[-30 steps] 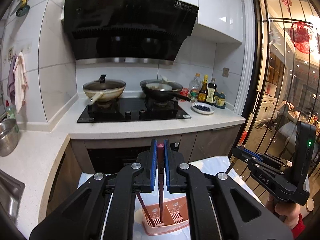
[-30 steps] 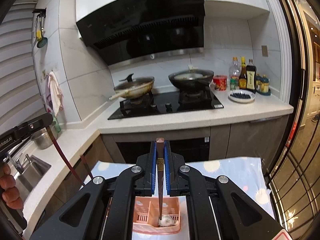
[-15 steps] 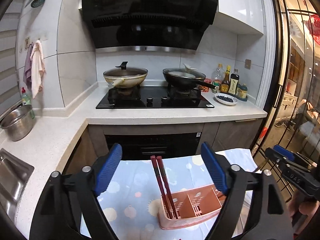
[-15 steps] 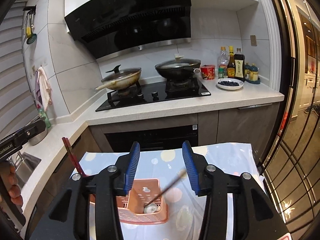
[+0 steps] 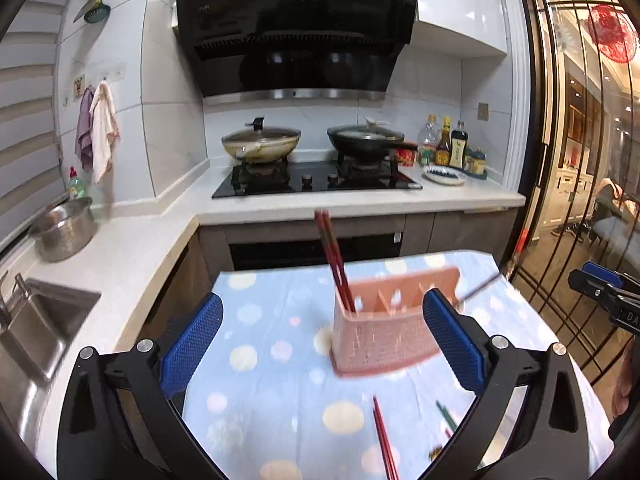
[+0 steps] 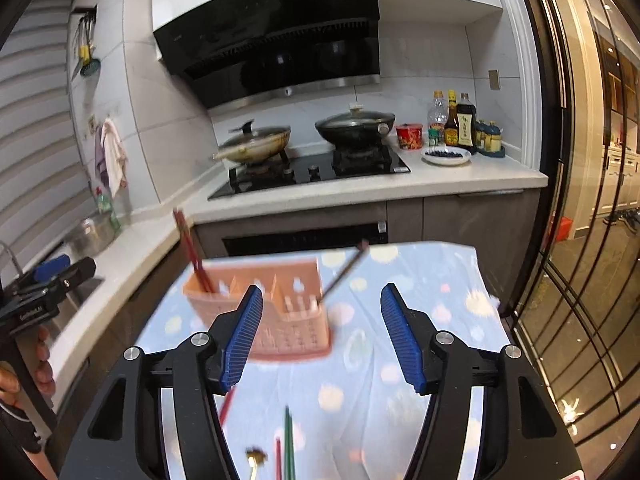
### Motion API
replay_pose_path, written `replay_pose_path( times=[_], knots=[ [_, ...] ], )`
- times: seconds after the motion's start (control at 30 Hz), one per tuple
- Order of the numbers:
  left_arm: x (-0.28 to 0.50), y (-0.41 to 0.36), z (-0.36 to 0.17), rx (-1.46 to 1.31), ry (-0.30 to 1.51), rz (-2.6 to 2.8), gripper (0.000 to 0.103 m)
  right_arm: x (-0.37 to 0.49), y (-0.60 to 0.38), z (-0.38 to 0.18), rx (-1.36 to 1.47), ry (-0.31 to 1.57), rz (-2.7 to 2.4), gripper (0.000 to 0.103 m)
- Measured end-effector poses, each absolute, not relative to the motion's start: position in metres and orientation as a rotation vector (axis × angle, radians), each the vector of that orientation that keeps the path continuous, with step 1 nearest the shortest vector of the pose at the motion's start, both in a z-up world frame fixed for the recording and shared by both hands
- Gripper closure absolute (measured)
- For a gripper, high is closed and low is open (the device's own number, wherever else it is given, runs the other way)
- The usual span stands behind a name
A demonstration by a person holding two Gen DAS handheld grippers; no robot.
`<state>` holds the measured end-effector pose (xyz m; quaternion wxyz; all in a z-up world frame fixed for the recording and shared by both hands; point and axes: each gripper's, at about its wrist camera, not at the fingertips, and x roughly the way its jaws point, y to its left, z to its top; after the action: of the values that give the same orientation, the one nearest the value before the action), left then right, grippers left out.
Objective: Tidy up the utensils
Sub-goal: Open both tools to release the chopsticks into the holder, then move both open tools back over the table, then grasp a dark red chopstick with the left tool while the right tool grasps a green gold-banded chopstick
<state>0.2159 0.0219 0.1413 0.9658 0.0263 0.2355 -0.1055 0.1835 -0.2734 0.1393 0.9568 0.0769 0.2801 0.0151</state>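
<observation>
A pink slotted utensil holder [image 5: 386,322] [image 6: 276,308] stands on the blue dotted tablecloth [image 5: 272,344]. A pair of red chopsticks [image 5: 334,260] [image 6: 191,248] leans in its left compartment. A dark-handled spoon [image 6: 342,272] [image 5: 478,288] leans out of its right compartment. My left gripper [image 5: 320,344] is open and empty, in front of the holder. My right gripper [image 6: 322,334] is open and empty, just in front of the holder. More red chopsticks [image 5: 384,440] and green chopsticks [image 6: 289,444] [image 5: 446,416] lie on the cloth near me, beside a gold-tipped utensil [image 6: 255,458].
Behind the table is a counter [image 5: 360,202] with a hob, two woks [image 5: 262,144] and sauce bottles [image 5: 450,146]. A steel pot [image 5: 64,228] and sink [image 5: 36,320] are on the left. Glass doors [image 5: 580,160] stand on the right.
Both grippers opened, letting go of the chopsticks and the spoon into the holder, then drew back and up. The spoon has tipped to the right.
</observation>
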Motion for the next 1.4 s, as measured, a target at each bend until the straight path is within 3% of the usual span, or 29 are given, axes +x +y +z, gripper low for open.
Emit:
replay_pose_path(
  times=[0.37, 0.7, 1.0, 1.4],
  knots=[
    [0.134, 0.033, 0.035, 0.034, 0.717, -0.204, 0.007, 0.066, -0.255, 0.052, 0.092, 0.718, -0.054, 0.043],
    [0.069, 0.012, -0.044, 0.075, 0.893, -0.259, 0.007, 0.014, -0.253, -0.005, 0.096, 0.828, -0.085, 0.043],
    [0.054, -0.007, -0.064, 0.161, 0.893, -0.266, 0.009, 0.005, -0.239, -0.027, 0.12, 0.884, -0.045, 0.043],
    [0.082, 0.026, -0.076, 0.088, 0.937, -0.183, 0.014, 0.01, -0.241, -0.035, 0.126, 0.905, -0.04, 0.043]
  ],
)
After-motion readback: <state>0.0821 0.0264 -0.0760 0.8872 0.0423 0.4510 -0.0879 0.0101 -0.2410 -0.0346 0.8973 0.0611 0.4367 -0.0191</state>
